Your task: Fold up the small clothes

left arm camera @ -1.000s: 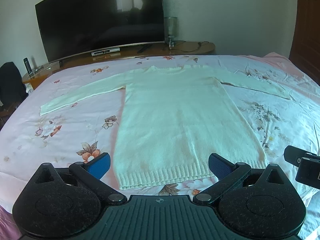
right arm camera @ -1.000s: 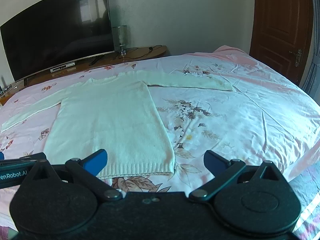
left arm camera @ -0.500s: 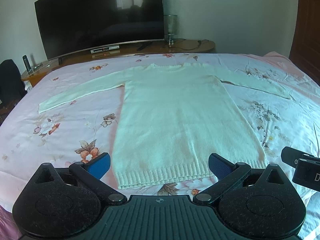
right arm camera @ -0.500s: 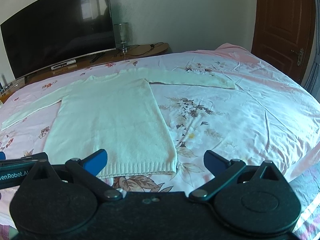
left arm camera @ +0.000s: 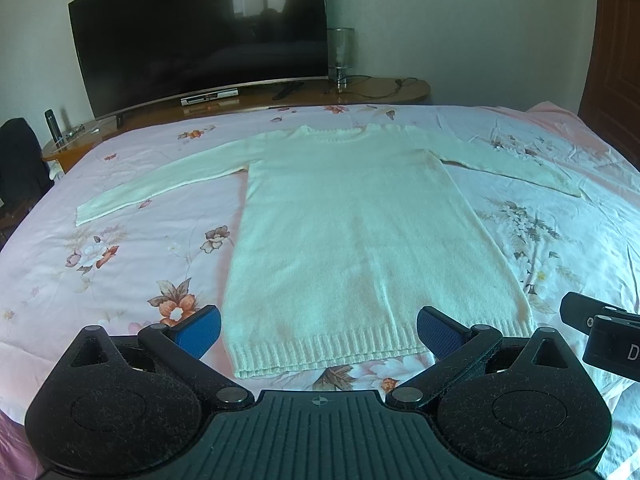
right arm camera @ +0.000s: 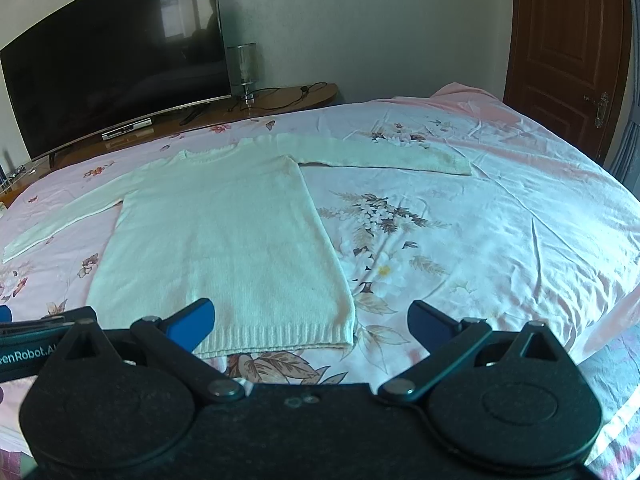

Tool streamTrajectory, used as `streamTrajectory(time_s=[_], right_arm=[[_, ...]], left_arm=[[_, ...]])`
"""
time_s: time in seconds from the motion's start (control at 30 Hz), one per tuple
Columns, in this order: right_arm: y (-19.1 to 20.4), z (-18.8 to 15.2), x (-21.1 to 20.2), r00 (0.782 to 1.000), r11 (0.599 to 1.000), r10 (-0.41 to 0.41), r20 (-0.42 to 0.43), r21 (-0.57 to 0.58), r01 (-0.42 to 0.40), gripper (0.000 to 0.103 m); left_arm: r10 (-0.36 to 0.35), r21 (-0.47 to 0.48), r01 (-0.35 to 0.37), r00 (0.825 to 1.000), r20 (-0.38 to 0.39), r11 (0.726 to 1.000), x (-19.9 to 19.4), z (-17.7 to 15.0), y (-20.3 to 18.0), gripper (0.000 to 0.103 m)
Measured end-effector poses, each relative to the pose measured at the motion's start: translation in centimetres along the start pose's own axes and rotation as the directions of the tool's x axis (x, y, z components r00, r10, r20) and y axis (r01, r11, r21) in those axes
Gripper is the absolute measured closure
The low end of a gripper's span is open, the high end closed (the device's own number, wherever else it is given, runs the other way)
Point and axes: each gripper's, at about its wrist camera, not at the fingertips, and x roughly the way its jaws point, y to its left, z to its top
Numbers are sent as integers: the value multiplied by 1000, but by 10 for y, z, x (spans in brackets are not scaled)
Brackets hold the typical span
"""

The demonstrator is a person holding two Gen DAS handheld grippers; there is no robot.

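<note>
A long white knit sweater [left arm camera: 352, 232] lies flat on the bed, face up, both sleeves spread out sideways, hem toward me. It also shows in the right wrist view [right arm camera: 224, 240]. My left gripper [left arm camera: 318, 328] is open and empty, hovering just before the ribbed hem, its blue pads [left arm camera: 198, 330] on either side of it. My right gripper [right arm camera: 310, 322] is open and empty near the hem's right corner. The right gripper's body shows at the right edge of the left wrist view [left arm camera: 600, 336].
The bed has a pink floral sheet [left arm camera: 120, 272]. Behind it stands a wooden TV console [left arm camera: 360, 90] with a large dark TV [left arm camera: 200, 36] and a lamp [left arm camera: 340, 56]. A brown door [right arm camera: 568, 52] is at the right. A dark chair [left arm camera: 18, 160] is at the left.
Both grippers have risen and tilted slightly, so the sweater sits a little lower in each view. The sweater has not moved. Both grippers stay open.
</note>
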Motion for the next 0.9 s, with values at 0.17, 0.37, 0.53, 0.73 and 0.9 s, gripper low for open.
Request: streamTrajectory(time_s=[0.17,0.37,0.53,0.73,0.9], right_arm=[[-1,0,1,1000,1000,2,-3,1,-2,0],[0,0,2,1000,1000,4,-6,2,-4,0],[-1,0,1,1000,1000,6,-6,3,-6,0],[1,2,4,1000,1000,7,-12,0,-7,0],[2,3,6,1000,1000,7,-14,0,-7,0]], left_arm=[[0,-1,0,1000,-1,1000,-1,0,-1,0],[0,1,0,1000,-5,1000,0,1,-1,0],[-4,-1,4,1000,-7,1000,1,1,-1,0],[-1,-2,1,1000,-11,1000,3,2,-2,0],[4,-11,-5,1000,-18,1000,8,5,1,0]])
